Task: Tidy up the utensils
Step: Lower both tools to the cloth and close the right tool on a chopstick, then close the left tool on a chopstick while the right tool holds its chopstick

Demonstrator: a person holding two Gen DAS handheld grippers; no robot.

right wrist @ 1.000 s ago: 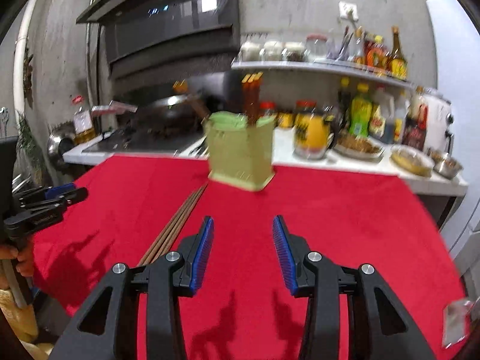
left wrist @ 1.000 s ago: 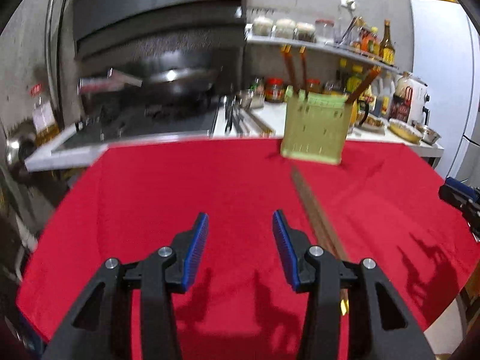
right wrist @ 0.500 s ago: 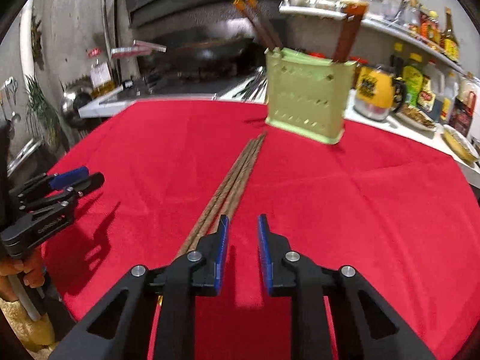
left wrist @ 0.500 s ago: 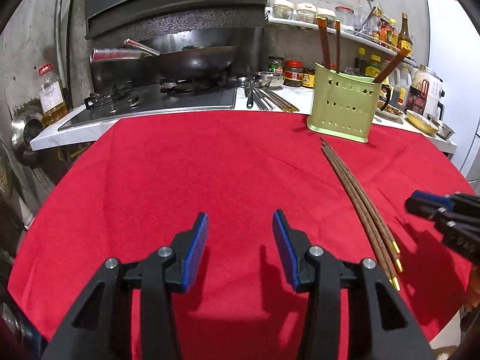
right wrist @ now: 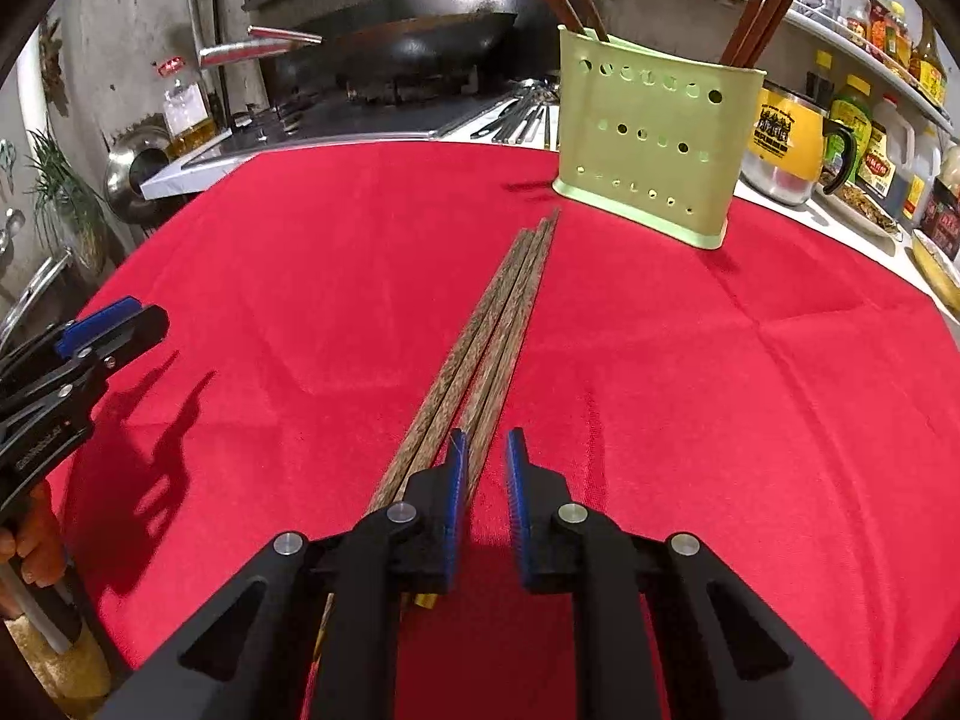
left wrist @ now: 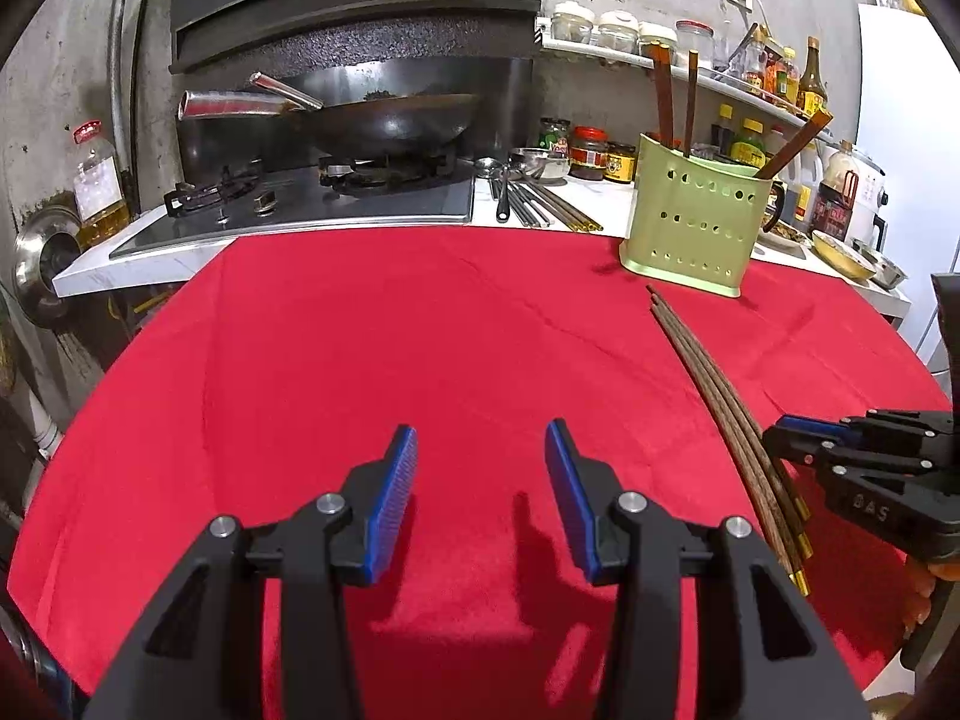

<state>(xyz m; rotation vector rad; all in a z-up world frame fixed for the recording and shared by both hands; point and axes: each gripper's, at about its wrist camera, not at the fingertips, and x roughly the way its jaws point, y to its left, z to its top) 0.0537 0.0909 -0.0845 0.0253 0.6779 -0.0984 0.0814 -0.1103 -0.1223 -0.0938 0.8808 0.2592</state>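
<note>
Lower centre of the right wrist view: right gripper point(right wrist: 483, 450) hanging just over the near end of the loose chopsticks point(right wrist: 489, 333), jaws closing and down to a narrow gap. One stick passing into that gap under the left pad; pads not seen pressing on it, red cloth showing between them. Other sticks of the bundle running beneath the left finger, brass-tipped ends poking out below it.

Lower centre of the left wrist view: left gripper point(left wrist: 480, 462) hovering over bare red tablecloth point(left wrist: 360, 360), blue pads about half spread, gripping nothing. Far left edge of the right wrist view: same gripper showing side-on, a person's fingers wrapped round its handle.

Middle of both views: chopsticks lying flat on the cloth in a tight bundle, stretching from the right gripper up toward the holder, tips stopping just short of its base.

Further up: green perforated utensil holder point(right wrist: 651, 132) standing upright at the far edge of the cloth, more chopsticks point(right wrist: 762, 0) leaning inside at both ends.

Beyond, upper left: dark wok point(left wrist: 390, 120) sitting on the stove. Upper right: jars and bottles lining a shelf point(left wrist: 690, 69).
</note>
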